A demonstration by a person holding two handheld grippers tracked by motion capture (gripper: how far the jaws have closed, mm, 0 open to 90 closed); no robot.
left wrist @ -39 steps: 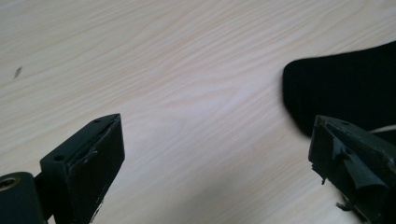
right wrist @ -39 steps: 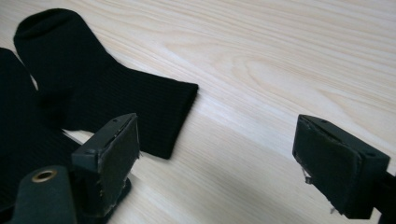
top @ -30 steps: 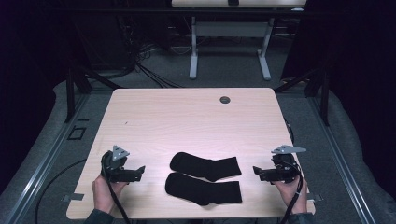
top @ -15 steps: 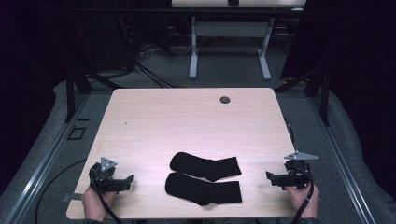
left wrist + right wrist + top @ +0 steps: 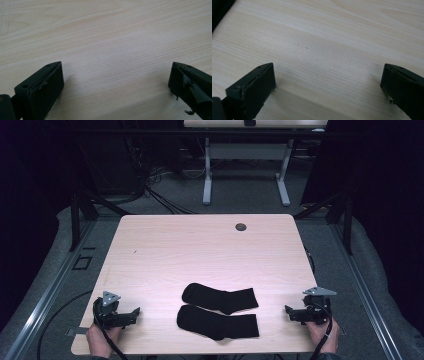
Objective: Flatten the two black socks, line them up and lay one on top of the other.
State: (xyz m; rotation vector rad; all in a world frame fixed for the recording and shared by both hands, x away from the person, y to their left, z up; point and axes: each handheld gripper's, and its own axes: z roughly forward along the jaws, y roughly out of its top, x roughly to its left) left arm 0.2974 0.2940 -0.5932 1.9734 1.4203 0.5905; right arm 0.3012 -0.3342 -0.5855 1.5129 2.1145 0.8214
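the left gripper (image 5: 116,82) has its two black jaws spread wide apart, with bare pale wood grain between them and nothing pinched or touched by the pads. the right gripper (image 5: 328,82) stands the same way, jaws at their widest after opening a little further just now, with plain wood alone between them.

in the high view the left gripper (image 5: 131,312) sits low over the near left corner of the light wooden rectangular table (image 5: 200,250), its jaws pointing right toward the middle, held by a hand (image 5: 100,340) at the near edge. the right gripper (image 5: 290,312) sits over the near right corner, jaws pointing left, held by the other hand (image 5: 324,336).

between the two grippers, well apart from each, lie two black fabric socks flat on the table near its near edge: the farther black sock (image 5: 220,297) and the nearer black sock (image 5: 217,322), side by side and touching along their lengths, toes toward the left.

a small dark round grommet (image 5: 241,226) sits in the table's far side.
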